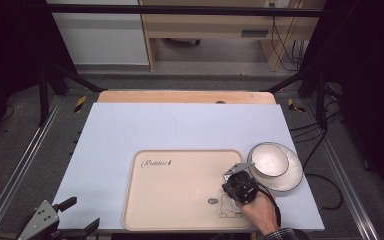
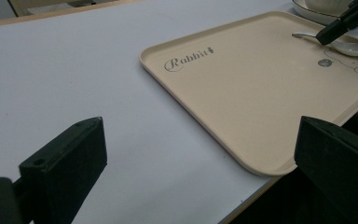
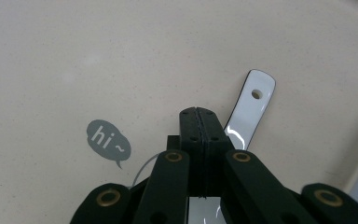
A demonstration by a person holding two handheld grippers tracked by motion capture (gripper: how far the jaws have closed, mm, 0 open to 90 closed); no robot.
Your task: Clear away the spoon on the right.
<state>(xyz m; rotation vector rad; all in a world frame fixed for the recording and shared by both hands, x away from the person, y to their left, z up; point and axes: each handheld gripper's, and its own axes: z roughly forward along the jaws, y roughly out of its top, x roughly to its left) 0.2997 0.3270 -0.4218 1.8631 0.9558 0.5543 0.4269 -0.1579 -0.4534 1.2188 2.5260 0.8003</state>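
While left tool (image 2: 200, 154) gapes, right tool (image 3: 199, 114) shut beside spoon (image 3: 251, 105).

Closed jaws, white spoon (image 3: 251, 109), tray (image 3: 74, 60) ("hi")

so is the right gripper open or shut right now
Shut: in the right gripper view the right gripper has its jaws pressed flat together, above the white spoon lying on the tray.

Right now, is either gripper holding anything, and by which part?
The right gripper is shut on the white spoon, gripping its handle; the left gripper holds nothing.
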